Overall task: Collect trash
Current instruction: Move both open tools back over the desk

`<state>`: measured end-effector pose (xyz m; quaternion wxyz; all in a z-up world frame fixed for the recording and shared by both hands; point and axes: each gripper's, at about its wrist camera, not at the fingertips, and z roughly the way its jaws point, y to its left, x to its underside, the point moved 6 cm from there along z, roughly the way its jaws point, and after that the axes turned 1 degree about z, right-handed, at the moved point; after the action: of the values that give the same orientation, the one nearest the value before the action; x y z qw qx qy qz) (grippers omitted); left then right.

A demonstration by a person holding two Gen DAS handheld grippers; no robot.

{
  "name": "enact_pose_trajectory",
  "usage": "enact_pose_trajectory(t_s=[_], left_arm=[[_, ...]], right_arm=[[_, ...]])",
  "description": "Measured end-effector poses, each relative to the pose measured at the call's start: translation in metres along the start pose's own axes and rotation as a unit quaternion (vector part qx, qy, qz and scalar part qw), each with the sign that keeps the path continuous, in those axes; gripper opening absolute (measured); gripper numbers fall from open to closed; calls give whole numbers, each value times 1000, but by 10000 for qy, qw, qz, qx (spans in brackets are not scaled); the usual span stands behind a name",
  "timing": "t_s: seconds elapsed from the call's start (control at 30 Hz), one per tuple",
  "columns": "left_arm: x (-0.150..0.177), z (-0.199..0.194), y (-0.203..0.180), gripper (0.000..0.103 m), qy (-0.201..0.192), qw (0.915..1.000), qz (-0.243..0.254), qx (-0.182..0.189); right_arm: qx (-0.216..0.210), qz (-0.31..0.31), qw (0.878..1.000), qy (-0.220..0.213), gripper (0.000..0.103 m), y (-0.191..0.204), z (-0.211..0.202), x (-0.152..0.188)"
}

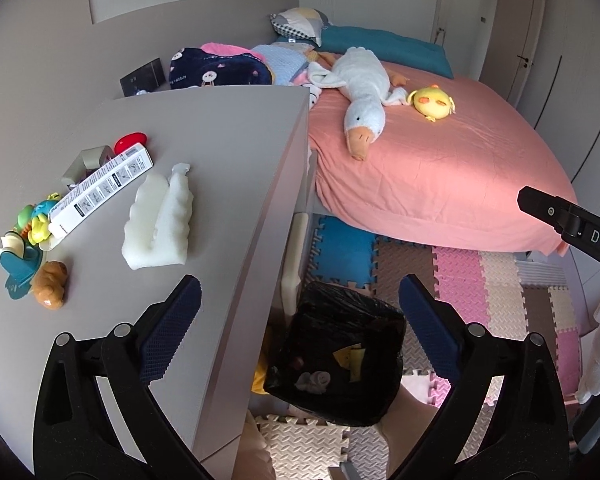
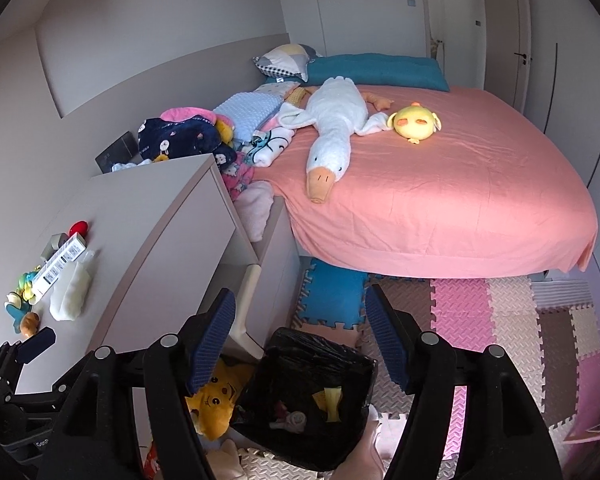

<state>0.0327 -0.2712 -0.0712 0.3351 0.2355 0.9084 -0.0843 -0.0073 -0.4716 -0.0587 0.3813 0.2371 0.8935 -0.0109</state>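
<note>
A black-lined trash bin (image 1: pixel 374 396) (image 2: pixel 284 436) stands on the floor beside the grey dresser. In it lie yellow paper scraps (image 1: pixel 350 356) (image 2: pixel 327 398) and a crumpled pale wad (image 1: pixel 314 381) (image 2: pixel 294 418). My left gripper (image 1: pixel 300 296) hangs open above the bin and the dresser's edge, nothing between its fingers. My right gripper (image 2: pixel 300 300) is open over the bin, also empty. On the dresser top (image 1: pixel 220 152) lie a white foam block (image 1: pixel 160 220) (image 2: pixel 70 292) and a long white carton (image 1: pixel 100 188) (image 2: pixel 58 266).
Small toys (image 1: pixel 32 236) and a red item (image 1: pixel 130 142) sit at the dresser's left side. A pink bed (image 1: pixel 440 168) carries a goose plush (image 1: pixel 362 100) and a yellow chick plush (image 1: pixel 432 100). Foam puzzle mats (image 1: pixel 480 288) cover the floor. A yellow plush (image 2: pixel 216 400) lies beside the bin.
</note>
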Motion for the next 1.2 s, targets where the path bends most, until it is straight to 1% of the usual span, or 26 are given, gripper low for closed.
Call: enact_pose_trajectory(t_s=[0.23,0.4,0.77,0.97,1.07,1.2], left_arm=[[5,-1,1,96,-1,10000,35,62],[8,-3,16,96,-25,10000,-43,-13],[5,-19,84,96,-192,9981,-401,-429],[10,-22,120,96,-159,9960,-625,-618],[13,-24,134,96,-146,9953,-632,-713],[16,-24,156,96,-137,9937,-791,-778]], right_arm=[[-153,-106,9998,-16,68,19,-1,4],[-347,-176,9992,-53,68,39,-1,4],[-691,-558,9960,79,68,105,12,6],[-819,-712,9940,152,68,136,20,8],[-862,-726,9934,197,68,148,25,9],[-934,-796,9922,236,68,165,31,10]])
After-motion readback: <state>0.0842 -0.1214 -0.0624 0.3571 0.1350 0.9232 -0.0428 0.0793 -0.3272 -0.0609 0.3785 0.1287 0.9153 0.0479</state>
